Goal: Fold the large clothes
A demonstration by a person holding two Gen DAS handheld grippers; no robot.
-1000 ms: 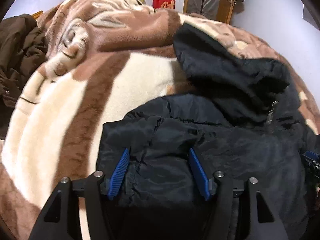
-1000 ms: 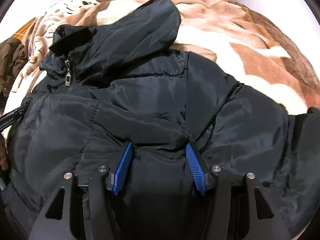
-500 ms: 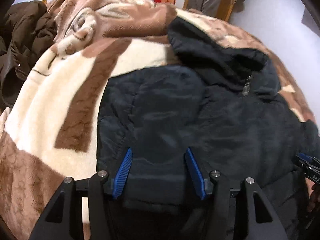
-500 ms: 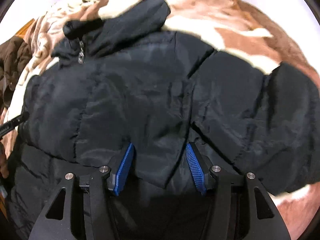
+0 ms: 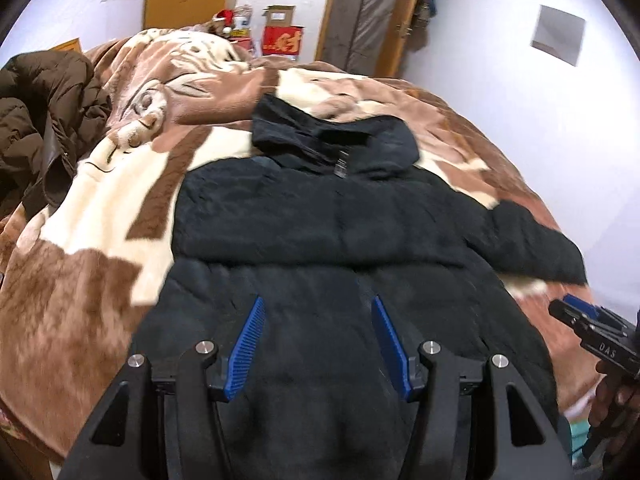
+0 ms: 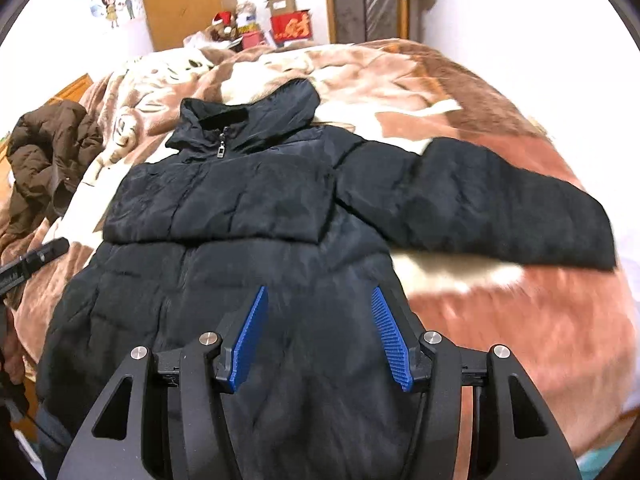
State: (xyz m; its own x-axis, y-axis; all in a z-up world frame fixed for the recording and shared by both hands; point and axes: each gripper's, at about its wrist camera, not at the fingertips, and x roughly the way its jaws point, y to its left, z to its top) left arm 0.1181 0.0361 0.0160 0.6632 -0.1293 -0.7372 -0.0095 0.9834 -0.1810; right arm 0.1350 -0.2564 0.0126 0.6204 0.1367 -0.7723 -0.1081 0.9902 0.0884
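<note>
Your left claw (image 5: 318, 334) and right claw (image 6: 322, 330): both spread wide, gripping nothing. Black puffer jacket (image 6: 240, 216): quilted, glossy, flat beneath and ahead of both claws, one sleeve (image 6: 500, 204) stretched rightward. Plush brown-and-cream blanket (image 5: 100, 240): bare either side of it. Brown coat (image 5: 36, 120): crumpled, far left.

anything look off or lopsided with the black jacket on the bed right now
Yes: the black jacket is lopsided. One sleeve sticks straight out across the blanket, while the other side shows none spread out. Its hood lies skewed to one side.
</note>
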